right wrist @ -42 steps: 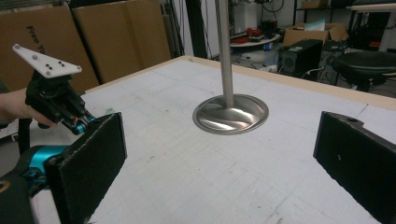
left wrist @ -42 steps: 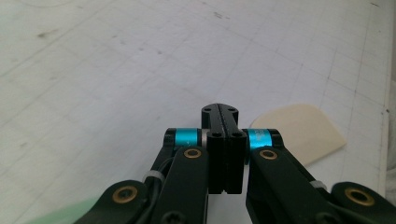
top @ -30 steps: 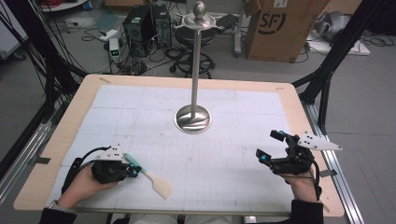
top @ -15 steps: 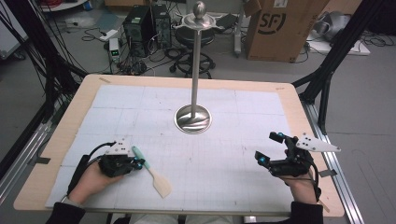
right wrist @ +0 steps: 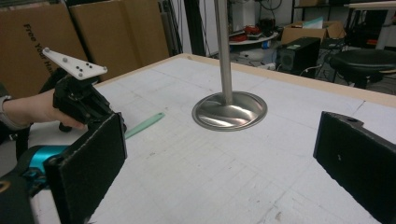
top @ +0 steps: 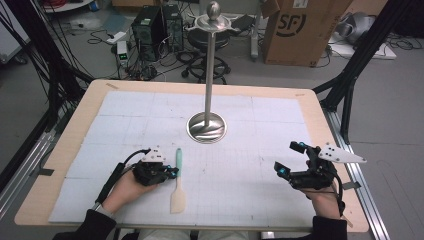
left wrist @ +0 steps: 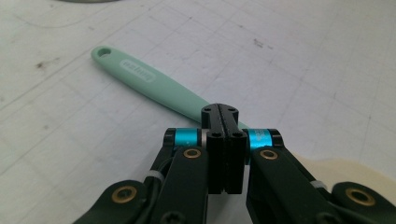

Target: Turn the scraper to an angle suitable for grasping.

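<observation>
Lower left of the high view, the left tongs [top: 172, 172] are pressed together, empty, just beside the spatula [top: 178, 181] lying flat on the bench [top: 60, 165]. Closed jaws could shove it away. The right tongs [top: 291, 159] hang spread, lower right.

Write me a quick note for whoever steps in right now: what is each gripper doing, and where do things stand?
Left gripper: jaws shut, tips at the handle of the mint-green spatula, which lies flat on the white mat; whether it is pinched is unclear.
Right gripper: open, holding nothing, near the table's right edge.
Metal stand: upright mid-table, nothing hung on it.
Done: left gripper is at the spatula.
Left: probably lifting it.
</observation>
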The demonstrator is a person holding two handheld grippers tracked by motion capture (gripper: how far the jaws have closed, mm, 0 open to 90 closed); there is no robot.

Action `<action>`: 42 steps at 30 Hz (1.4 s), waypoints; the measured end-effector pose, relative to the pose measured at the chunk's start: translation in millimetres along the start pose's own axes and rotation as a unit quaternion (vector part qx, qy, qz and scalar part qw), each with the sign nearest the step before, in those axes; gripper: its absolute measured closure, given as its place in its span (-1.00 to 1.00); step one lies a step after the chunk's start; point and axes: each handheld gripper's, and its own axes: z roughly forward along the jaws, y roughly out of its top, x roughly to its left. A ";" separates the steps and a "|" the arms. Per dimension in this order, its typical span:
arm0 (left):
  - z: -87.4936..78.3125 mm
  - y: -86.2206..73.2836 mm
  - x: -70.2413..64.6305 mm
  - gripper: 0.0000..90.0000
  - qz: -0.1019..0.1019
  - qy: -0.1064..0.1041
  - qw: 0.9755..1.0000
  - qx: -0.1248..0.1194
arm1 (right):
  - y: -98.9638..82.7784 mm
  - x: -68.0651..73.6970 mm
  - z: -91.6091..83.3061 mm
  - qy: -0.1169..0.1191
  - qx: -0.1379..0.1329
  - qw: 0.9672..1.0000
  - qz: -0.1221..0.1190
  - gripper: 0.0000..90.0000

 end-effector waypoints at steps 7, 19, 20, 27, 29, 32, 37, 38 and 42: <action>11.6 6.3 -12.7 0.99 0.017 -0.004 1.000 -0.007 | -0.4 -0.7 0.6 0.000 0.001 1.000 0.001 -0.97; 6.2 13.0 -45.9 0.99 0.064 -0.037 0.997 0.003 | -3.0 -3.7 -1.1 -0.001 0.002 1.000 0.007 -0.97; 8.4 13.8 -48.6 0.99 0.067 -0.040 0.997 0.008 | -3.1 -3.7 -1.0 -0.001 0.000 1.000 0.006 -0.97; 14.5 12.6 -59.4 0.99 0.073 -0.062 0.995 0.035 | -2.5 -2.5 -4.8 -0.003 -0.004 1.000 0.005 -0.97; 13.9 12.1 -61.1 0.99 0.078 -0.064 0.994 0.038 | -3.3 -2.8 -4.7 -0.002 -0.002 1.000 0.007 -0.97; 13.4 11.6 -63.3 0.99 0.078 -0.068 0.994 0.041 | -4.3 -3.6 -2.3 -0.001 0.001 1.000 0.006 -0.97; 11.0 8.6 -66.0 0.99 0.084 -0.075 0.993 0.042 | -3.8 -3.4 -1.3 -0.001 0.000 1.000 0.006 -0.97; 10.4 8.1 -66.0 0.99 0.089 -0.075 0.992 0.042 | -3.8 -3.4 -1.1 0.001 0.001 1.000 0.007 -0.97; 6.2 5.9 -67.1 1.00 0.091 -0.073 0.992 0.048 | -4.7 -4.7 1.0 0.002 0.003 1.000 0.009 -0.97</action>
